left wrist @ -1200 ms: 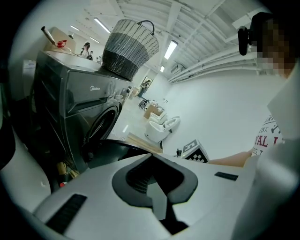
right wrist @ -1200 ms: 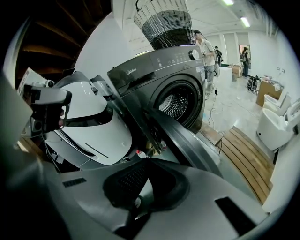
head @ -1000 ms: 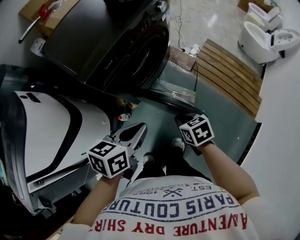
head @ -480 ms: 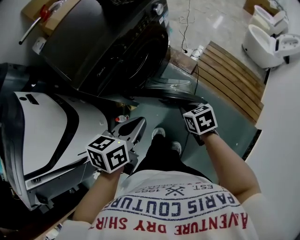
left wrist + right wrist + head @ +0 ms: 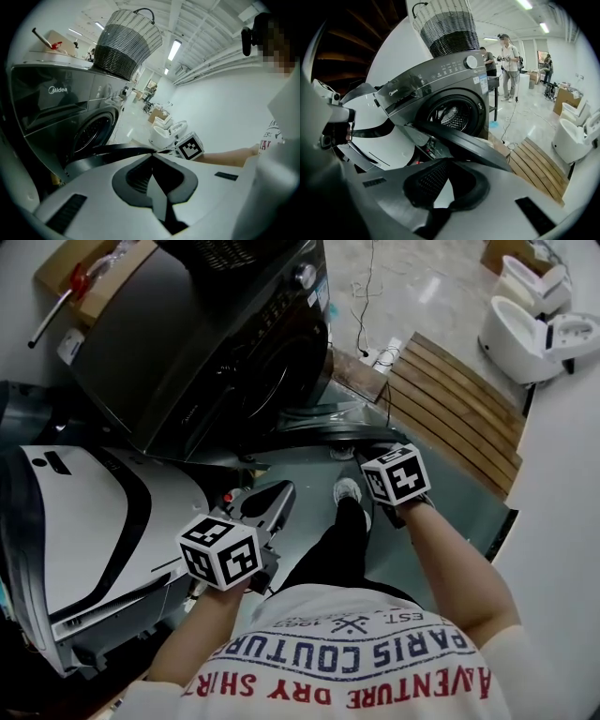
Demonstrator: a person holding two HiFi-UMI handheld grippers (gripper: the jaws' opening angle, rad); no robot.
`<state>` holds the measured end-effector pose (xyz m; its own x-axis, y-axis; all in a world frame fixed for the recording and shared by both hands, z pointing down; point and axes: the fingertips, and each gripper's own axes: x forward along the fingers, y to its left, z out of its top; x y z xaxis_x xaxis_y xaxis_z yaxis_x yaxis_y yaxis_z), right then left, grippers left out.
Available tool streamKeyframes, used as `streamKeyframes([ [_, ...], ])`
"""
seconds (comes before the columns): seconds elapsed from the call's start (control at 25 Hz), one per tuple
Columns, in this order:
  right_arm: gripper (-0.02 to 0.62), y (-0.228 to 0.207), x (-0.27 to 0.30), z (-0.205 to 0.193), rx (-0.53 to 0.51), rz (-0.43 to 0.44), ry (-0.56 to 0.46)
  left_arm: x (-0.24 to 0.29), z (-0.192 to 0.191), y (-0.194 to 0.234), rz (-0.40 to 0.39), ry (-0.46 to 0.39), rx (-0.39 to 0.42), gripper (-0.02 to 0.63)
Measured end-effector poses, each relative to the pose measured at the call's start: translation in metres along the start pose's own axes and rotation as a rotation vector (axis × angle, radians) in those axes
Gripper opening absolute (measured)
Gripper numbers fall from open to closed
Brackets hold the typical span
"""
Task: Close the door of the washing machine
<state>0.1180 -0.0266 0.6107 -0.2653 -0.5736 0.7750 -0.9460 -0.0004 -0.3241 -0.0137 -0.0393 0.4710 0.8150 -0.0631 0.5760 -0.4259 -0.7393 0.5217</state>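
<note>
1. Dark grey metal: the washing machine (image 5: 216,343) stands ahead with a woven basket (image 5: 447,26) on top. Its round door (image 5: 459,140) hangs wide open, swung out toward the person, and the drum opening (image 5: 450,115) is exposed.
2. The right gripper (image 5: 451,160), jaws pressed together on nothing, sits at the door's free edge. Contact cannot be confirmed.
3. The left gripper (image 5: 152,157), also pressed together and empty, hangs beside a white appliance (image 5: 84,512), well apart from the door.
4. The step in hand looks like pushing the door shut. It likely goes best by pressing near the free edge, away from the hinge, and following the door's arc. A firm last press should catch the latch.
5. The person's shoe (image 5: 349,491) stands near the swing path and should stay clear.
</note>
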Motion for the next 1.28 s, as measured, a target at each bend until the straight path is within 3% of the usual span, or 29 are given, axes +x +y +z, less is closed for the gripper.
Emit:
streamKeyframes([
  [0.56,0.021,-0.034,0.022,0.051,-0.018,0.108,0.006,0.064,0.051,0.024,0.037,-0.018,-0.078,0.025],
  [1.04,0.021,-0.051,0.051,0.094,-0.069,0.159,0.028,0.065,0.080,0.050,0.116,-0.109,-0.183,0.025],
  [1.28,0.021,-0.056,0.068,0.114,-0.082,0.174,0.025,0.052,0.072,0.060,0.158,-0.157,-0.239,0.025],
])
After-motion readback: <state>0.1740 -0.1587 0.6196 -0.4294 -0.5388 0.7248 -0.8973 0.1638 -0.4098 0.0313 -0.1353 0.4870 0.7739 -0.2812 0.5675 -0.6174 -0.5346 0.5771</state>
